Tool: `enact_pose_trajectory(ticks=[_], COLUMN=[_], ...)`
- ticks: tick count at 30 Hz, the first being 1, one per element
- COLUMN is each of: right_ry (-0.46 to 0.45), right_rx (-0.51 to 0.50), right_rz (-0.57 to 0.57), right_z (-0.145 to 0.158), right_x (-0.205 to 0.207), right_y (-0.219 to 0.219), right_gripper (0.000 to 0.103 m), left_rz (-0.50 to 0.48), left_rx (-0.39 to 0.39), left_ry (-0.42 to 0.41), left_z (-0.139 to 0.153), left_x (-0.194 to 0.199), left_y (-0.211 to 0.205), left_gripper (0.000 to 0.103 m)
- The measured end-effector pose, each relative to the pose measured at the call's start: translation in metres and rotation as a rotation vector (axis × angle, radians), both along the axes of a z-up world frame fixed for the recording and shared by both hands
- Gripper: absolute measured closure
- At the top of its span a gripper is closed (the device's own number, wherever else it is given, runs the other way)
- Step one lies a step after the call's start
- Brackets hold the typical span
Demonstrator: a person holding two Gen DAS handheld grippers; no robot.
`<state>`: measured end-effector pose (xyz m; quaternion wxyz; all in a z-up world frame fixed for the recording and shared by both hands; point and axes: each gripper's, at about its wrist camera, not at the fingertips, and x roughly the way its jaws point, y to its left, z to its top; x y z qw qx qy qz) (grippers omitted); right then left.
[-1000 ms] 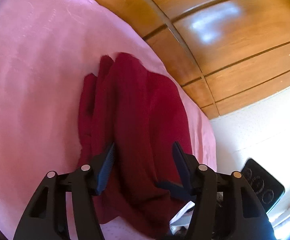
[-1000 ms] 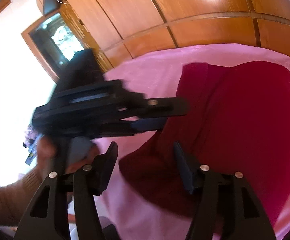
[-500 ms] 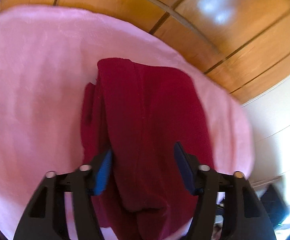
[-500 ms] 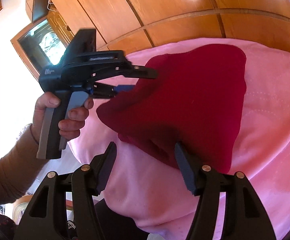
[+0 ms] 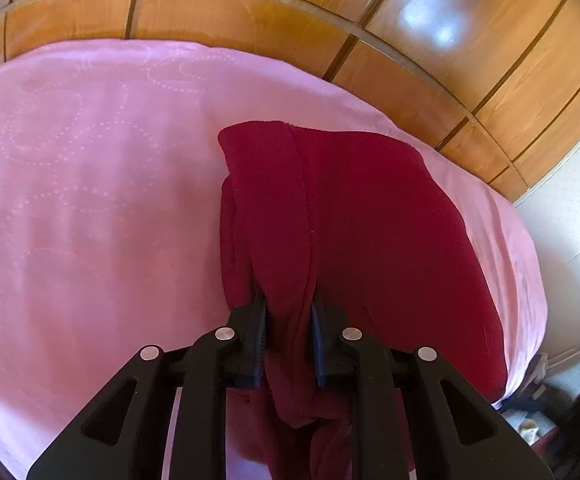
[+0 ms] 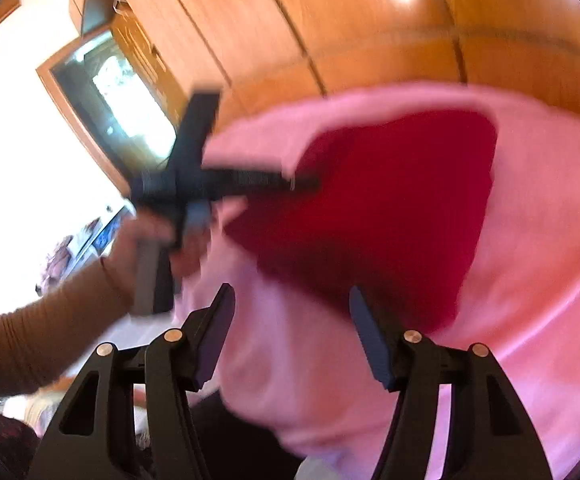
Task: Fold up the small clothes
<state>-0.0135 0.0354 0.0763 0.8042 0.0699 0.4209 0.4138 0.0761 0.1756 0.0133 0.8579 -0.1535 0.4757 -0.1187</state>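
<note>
Garment: the dark red garment (image 5: 370, 240) is lying in loose lengthwise folds near the bedspread's right-hand edge, as the left wrist view shows it; its near end is spilling over the near edge of the pink bedspread (image 5: 90, 200); the far end is stopping short of the wooden panelling (image 5: 250, 12).
Left gripper: the left gripper (image 5: 289, 340) has just been closing, and its blue pads are now pinching a raised ridge of the red cloth at the near edge; the fabric is bunching thickly between the jaws, so they are not fully pressed together.
Right gripper: the right gripper (image 6: 290, 332) is standing spread and holding nothing; it is hovering over bare pink bedspread, just short of the garment's near corner; this view is blurred, so finer detail is not readable.
Step in hand: judging from the pictures, the left side is securing one near corner while the right is reaching for the other.
Doing it well: the left pinch seems to be taking several layers at once; it should be gathering every layer meant to travel together, or the fold will be coming out crooked; the right gripper should be taking the matching corner at the same depth; both should then be lifting evenly, keeping the cloth taut between them.
Risk: the overhanging end may be dragging the garment off the near edge.
</note>
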Motion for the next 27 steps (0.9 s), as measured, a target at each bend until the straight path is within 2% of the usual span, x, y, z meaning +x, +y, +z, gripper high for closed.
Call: enact_pose_trajectory(ticks=[3,5,7,9,15,18,19,21,24,27], right_ry=[-0.019,0.008,0.028,-0.025,0.01,0.037,0.031,0.02,0.03,0.033], right_rx=[-0.061,-0.151,-0.205,-0.208,-0.222,-0.144,-0.123,-0.098,-0.106,-0.139], right_rz=[-0.024,-0.025,-0.022,-0.033,0.004,-0.015,-0.033,-0.092,-0.186,-0.22], right_z=[-0.006,-0.029,-0.053,-0.063,-0.048,-0.022,-0.017,-0.007,-0.004,-0.006], right_x=[0.021,0.029,0.023,0.009,0.019,0.042,0.048,0.072,0.118,0.164], right_y=[0.012,0.023,0.026,0.024,0.023,0.012,0.01,0.01,0.017,0.038], right_gripper=[0.048,0.053,0.053,0.053,0.053,0.052,0.048,0.039,0.039,0.041], left_rz=[-0.022,-0.025,-0.038,-0.043,-0.039,-0.033,-0.026,-0.013,-0.008,-0.005], left_rx=[0.055,0.091,0.119,0.153,0.204,0.236,0.232,0.231,0.248,0.269], left_ry=[-0.028,-0.049,-0.065,-0.075,-0.125,-0.15,-0.16,-0.174,-0.177,-0.174], left_z=[0.006,0.008,0.006,-0.001,0.011,0.018,0.021,0.025,0.025,0.022], left_x=[0.0,-0.002,-0.005,-0.01,-0.017,-0.023,-0.024,-0.024,-0.022,-0.02], left_y=[-0.008,-0.01,-0.012,-0.015,-0.022,-0.025,-0.024,-0.023,-0.024,-0.026], left_gripper=[0.087,0.087,0.087,0.083,0.083,0.083,0.083,0.083,0.083,0.083])
